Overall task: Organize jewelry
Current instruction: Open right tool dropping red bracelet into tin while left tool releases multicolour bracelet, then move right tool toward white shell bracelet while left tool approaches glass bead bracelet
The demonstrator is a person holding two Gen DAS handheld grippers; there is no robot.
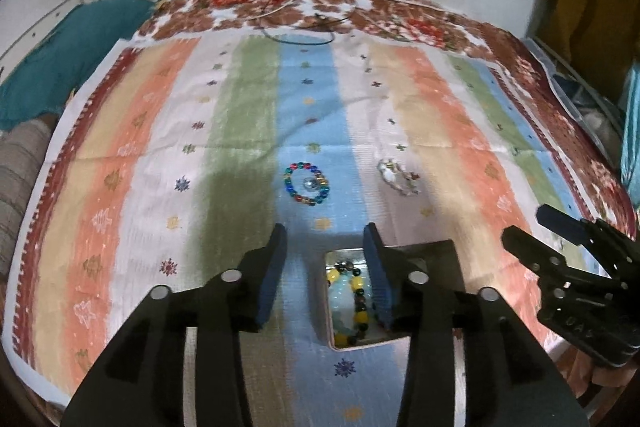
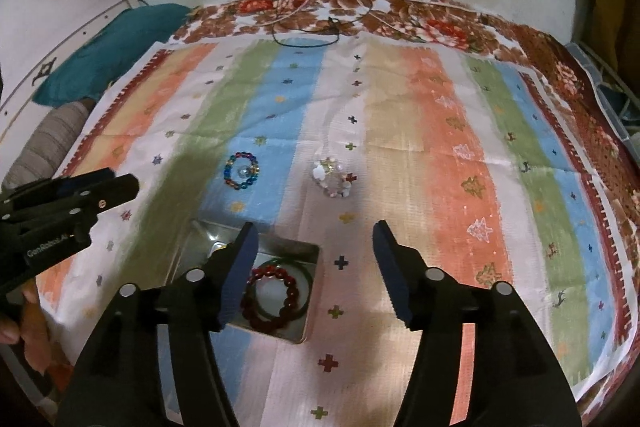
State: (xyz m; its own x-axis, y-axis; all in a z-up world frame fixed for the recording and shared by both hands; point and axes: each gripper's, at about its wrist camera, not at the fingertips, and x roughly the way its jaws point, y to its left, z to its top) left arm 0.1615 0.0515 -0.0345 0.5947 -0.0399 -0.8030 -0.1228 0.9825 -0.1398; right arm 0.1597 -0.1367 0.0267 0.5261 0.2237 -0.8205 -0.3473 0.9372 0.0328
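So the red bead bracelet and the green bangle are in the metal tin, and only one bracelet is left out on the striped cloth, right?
Not quite: two bracelets are left on the striped cloth, the multicoloured bead bracelet and the clear-and-white one. The right wrist view shows both. The red bead bracelet and green bangle are indeed in the metal tin.

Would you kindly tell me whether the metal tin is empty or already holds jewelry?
Not empty: the metal tin holds a dark red bead bracelet, a green bangle and a yellow-and-dark bead bracelet.
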